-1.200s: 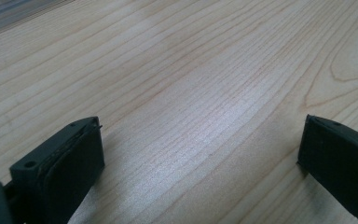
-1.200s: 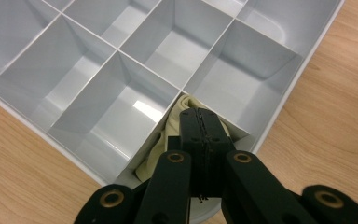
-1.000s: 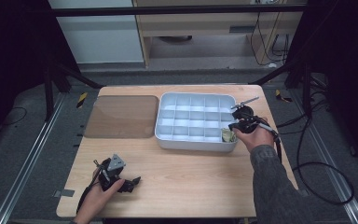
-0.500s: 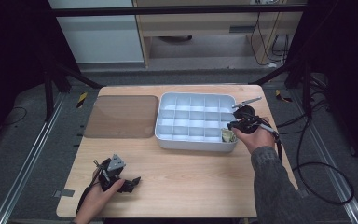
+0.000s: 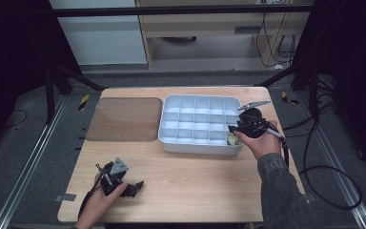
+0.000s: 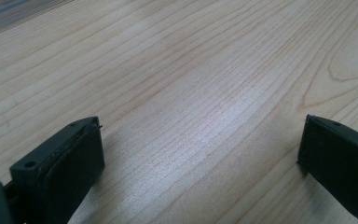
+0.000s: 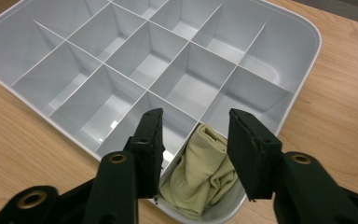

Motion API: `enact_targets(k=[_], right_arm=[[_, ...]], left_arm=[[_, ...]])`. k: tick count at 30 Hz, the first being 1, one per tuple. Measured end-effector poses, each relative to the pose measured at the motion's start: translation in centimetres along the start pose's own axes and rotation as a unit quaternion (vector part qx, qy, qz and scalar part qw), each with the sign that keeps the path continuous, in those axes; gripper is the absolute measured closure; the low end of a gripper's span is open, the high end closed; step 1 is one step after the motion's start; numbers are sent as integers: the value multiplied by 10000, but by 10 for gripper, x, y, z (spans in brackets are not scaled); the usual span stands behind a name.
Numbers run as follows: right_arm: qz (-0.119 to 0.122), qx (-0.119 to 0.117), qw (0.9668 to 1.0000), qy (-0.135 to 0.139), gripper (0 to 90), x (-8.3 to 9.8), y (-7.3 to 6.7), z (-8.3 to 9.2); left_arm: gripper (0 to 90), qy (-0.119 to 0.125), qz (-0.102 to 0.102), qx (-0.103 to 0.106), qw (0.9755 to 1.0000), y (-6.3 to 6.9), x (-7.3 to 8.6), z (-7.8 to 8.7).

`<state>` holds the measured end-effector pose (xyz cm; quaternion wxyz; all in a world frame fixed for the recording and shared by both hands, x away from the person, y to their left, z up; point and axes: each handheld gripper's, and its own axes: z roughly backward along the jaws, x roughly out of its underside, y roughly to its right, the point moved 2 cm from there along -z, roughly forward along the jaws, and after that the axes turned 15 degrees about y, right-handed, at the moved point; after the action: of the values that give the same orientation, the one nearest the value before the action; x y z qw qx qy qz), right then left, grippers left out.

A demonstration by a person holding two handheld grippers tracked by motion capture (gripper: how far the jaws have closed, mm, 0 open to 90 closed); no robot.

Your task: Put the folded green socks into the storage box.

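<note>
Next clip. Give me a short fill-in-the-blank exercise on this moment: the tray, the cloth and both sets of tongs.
1. The pale yellow cloth lies in a ____ compartment of the grey divided tray.
2. The right tongs have just been opening, and their jaws stand ____ of the cloth, not pressing it.
3. The left tongs are open over bare ____ tabletop.
4. In the high view, the brown translucent lid lies to the ____ of the tray.

Missing words: corner; clear; wooden; left
</note>
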<state>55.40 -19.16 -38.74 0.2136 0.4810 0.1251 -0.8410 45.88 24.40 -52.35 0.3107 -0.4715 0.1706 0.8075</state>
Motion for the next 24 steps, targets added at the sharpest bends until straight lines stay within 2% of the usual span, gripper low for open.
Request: enact_targets(k=[2, 4, 19, 24], right_arm=[[-12, -31, 10000, 24, 481, -1, -3, 3], [-6, -32, 10000, 53, 451, -1, -4, 6], [27, 79, 9999, 124, 290, -2, -10, 15], [-76, 87, 9998, 168, 216, 2, -12, 17]], left_arm=[[0, 1, 0, 1, 10000, 0, 0, 0], [0, 0, -1, 2, 10000, 0, 0, 0], [0, 0, -3, 2, 10000, 0, 0, 0], [0, -6, -8, 15, 10000, 0, 0, 0]])
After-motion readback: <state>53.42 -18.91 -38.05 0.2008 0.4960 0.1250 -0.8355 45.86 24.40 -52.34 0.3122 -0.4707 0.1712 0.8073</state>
